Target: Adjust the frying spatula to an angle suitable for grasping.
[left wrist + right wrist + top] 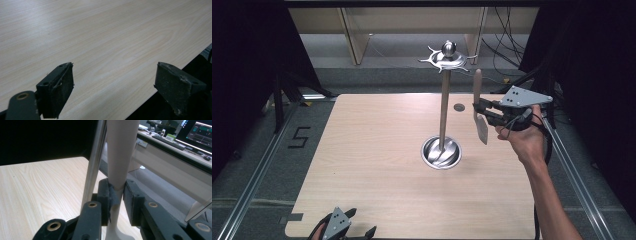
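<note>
One spatula (479, 107) is clamped in the right hand-held gripper (479, 109), whose jaws are closed on its narrow neck. Its long axis stands nearly upright: the rounded handle end points up above the jaws, and the flat blade hangs below them, leaning slightly toward the person. In the right gripper view the pale handle (121, 152) rises straight out of the jaws, and the blade widens beneath them.

Just beside the right hand-held gripper, on its far side from the hand, stands a metal rack (443, 107), with a thin pole, a round dish base on the counter (372, 165) and a ring of curved hooks under a ball on top. The spatula is near the pole but apart from it, and its top end sits lower than the hooks. The counter's right edge lies under the hand holding it.

The spatula is smooth, matte and beige all over.

The left hand-held gripper (115, 87) is at the counter's near edge, jaws wide apart with nothing between them, and bare wood lies ahead of it.
</note>
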Available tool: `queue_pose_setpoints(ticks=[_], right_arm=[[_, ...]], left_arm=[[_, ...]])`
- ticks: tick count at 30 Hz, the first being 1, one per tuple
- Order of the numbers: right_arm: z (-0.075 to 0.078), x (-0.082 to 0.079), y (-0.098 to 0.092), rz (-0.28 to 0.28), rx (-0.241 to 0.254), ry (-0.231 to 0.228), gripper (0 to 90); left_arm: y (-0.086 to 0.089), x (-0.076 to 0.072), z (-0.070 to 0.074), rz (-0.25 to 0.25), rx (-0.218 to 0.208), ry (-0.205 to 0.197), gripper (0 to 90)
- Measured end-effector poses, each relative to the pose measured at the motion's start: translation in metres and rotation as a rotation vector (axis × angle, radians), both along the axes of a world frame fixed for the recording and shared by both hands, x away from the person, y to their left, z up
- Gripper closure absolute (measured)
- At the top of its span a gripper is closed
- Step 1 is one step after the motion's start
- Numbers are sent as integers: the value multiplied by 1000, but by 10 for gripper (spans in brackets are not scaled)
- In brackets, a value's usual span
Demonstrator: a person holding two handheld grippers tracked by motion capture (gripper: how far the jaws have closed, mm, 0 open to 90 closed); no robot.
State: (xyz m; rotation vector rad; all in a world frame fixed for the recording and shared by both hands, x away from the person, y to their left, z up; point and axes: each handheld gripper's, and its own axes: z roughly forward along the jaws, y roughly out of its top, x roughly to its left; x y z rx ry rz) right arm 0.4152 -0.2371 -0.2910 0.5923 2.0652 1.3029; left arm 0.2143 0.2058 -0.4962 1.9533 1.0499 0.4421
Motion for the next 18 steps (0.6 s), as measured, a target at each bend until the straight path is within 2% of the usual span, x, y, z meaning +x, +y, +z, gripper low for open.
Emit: queue_pose_setpoints(ticks=[3,4,6,8,10,11,12,15,17,18], right_arm=[[0,0,3,0,6,7,767],[1,0,3,1,0,-7,767],[3,0,6,-4,-8,-4,767],[4,-1,7,-2,-9,11,767],[5,0,7,0,-18,-4,767],[5,-2,8,-10,-9,9,767],[6,0,8,4,-24,3,767],[7,0,9,-14,-34,-15,767],[7,-1,9,-9,-33,0,767],[8,-1,10,-18,-43,-10,767]], left_arm=[[0,0,0,0,0,0,150],[0,0,0,0,-1,0,150],[0,0,0,0,-1,0,150],[0,0,0,-6,3,-4,150],[0,0,0,-1,-1,0,150],[0,0,0,-2,0,-1,150],[0,0,0,-2,1,-1,150],[0,0,0,-2,1,-1,149],[0,0,0,-3,2,-1,150],[0,0,0,-3,2,-1,150]])
